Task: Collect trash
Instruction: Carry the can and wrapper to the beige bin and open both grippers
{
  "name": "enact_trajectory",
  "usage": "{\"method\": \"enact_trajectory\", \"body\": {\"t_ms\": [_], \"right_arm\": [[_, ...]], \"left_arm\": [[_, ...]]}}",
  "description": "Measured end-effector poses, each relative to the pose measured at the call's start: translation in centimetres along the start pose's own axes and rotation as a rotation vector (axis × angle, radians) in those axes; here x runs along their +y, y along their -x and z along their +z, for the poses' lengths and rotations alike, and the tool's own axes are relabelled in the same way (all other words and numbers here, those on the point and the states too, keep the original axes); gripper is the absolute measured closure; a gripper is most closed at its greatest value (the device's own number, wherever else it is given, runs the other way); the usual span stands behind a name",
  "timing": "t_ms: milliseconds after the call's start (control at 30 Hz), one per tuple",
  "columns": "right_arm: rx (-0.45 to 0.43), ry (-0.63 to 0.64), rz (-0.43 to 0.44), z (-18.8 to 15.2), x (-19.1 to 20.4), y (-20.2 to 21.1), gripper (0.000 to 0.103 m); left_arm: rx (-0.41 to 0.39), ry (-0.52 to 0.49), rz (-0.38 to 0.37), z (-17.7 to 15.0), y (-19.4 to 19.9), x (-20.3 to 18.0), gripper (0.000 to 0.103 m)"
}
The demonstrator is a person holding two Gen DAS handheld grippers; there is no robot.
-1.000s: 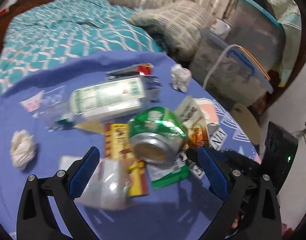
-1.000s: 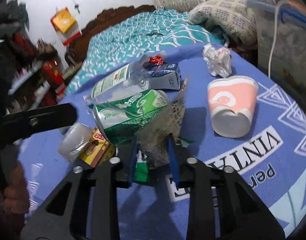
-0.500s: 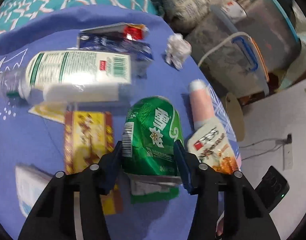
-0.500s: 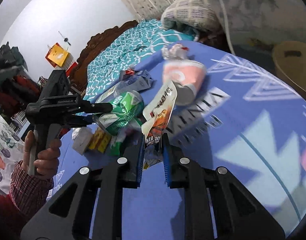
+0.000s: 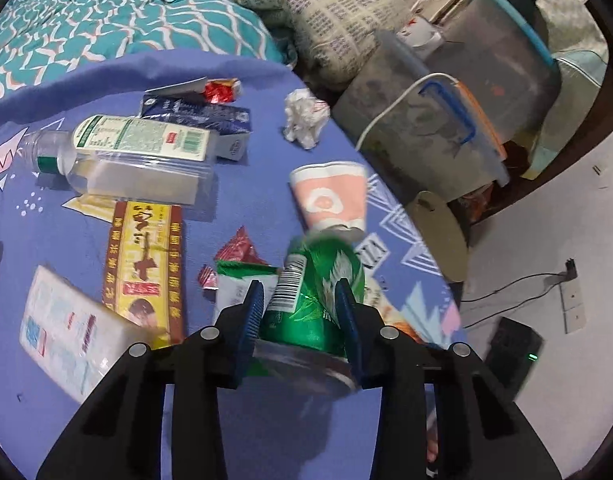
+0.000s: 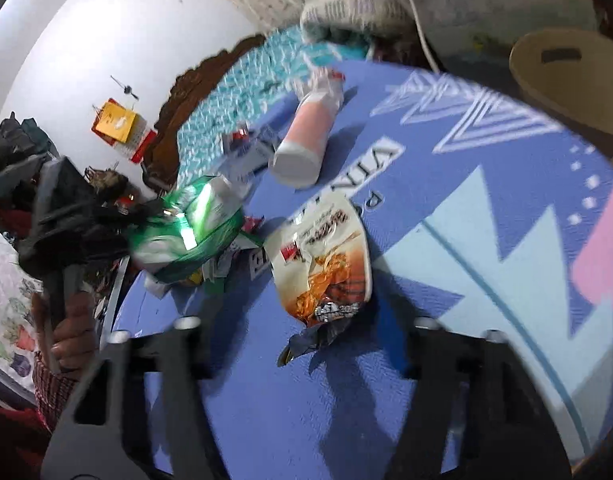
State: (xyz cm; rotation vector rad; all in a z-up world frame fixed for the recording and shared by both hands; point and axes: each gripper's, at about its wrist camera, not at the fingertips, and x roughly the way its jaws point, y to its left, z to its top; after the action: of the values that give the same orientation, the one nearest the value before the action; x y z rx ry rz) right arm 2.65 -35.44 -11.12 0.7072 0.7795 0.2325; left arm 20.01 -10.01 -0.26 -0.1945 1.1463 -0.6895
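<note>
The left gripper (image 5: 300, 300) has its blue pads (image 5: 252, 312) pressed on either side of a crushed green drink can (image 5: 318, 292), the jaws closing on it, can base toward the camera. Under and beside the can lie a green wrapper (image 5: 242, 270) and a small red wrapper (image 5: 238, 248) on the blue-covered worktop (image 5: 58, 224). Toward the worktop's left side sit a white tissue pack (image 5: 62, 332) and a yellow-and-red flat packet (image 5: 144, 264). Farther off, a clear plastic bottle (image 5: 134, 160) lies on its side, with a dark blue carton (image 5: 202, 118) behind it. A pink paper cup (image 5: 330, 196) lies tipped over near the right edge, and a crumpled white paper ball (image 5: 304, 118) rests near the far edge.

In the right wrist view, the right gripper (image 6: 306, 344) is opening, its fingers blurred and spread apart. An orange-and-white snack packet (image 6: 326, 256) lies on the worktop between them; whether a pad touches it cannot be told. Past it to the left, a hand (image 6: 72, 336) holds the left gripper with the green can.
</note>
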Motion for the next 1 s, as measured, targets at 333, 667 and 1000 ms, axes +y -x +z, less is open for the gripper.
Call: {"method": "enact_trajectory", "body": {"t_ms": [333, 667, 1000], "right_arm": [[-0.063, -0.032, 0.007, -0.7, -1.7, 1.9, 0.085], [-0.074, -0.039, 0.067, -2.9, -2.6, 4.6, 0.085], [-0.02, 0.035, 0.185, -7.5, 1.0, 8.3, 0.085]], "left_arm": [[0.05, -0.107, -0.026, 0.8, -2.8, -6.2, 0.103], [0.078, -0.281, 0.11, -1.8, -3.5, -6.4, 0.02], [0.231, -0.321, -0.012, -2.0, -7.5, -3.7, 0.018]]}}
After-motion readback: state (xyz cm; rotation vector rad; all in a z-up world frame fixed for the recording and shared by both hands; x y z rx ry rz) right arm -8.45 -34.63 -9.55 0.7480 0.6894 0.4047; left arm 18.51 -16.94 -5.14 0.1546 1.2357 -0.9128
